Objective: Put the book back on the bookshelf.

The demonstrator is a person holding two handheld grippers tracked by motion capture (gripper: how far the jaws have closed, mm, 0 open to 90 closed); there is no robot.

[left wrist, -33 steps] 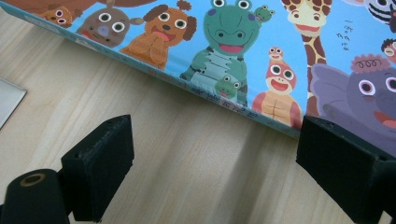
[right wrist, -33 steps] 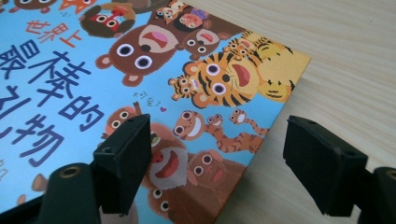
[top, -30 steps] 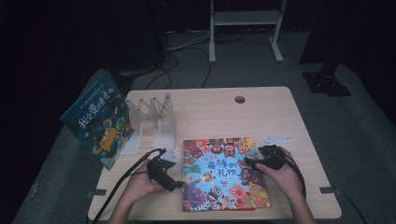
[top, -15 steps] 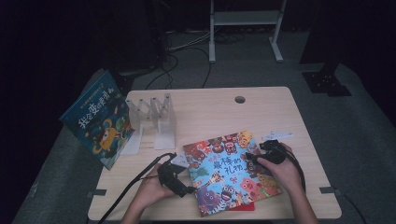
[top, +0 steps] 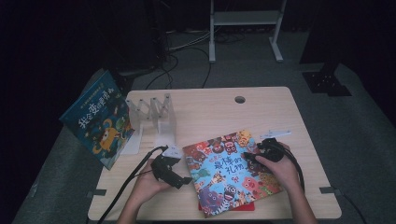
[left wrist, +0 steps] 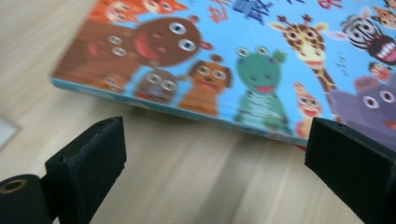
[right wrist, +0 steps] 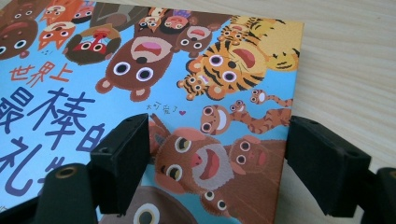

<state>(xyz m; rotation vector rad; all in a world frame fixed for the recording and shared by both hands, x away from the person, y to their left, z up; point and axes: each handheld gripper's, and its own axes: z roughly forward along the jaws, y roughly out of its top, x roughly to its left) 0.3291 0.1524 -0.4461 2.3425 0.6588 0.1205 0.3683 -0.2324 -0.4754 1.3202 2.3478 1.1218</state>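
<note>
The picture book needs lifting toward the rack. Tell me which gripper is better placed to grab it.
Probably the right gripper: its open jaws sit over the animal picture book at its edge. The left gripper stands open beside the book on the table, jaws having just been opening.

From the high view I can't read whether the right gripper (top: 256,154) presses the animal book (top: 231,172); my hand covers its body. A red book (top: 243,206) underneath shows as a sliver. The left gripper view cuts the animal book at top and right, its near edge blurred. The right gripper view crops the title at left. The blue book (top: 99,119) hangs partly off the table (top: 210,105), its small print unreadable.
</note>
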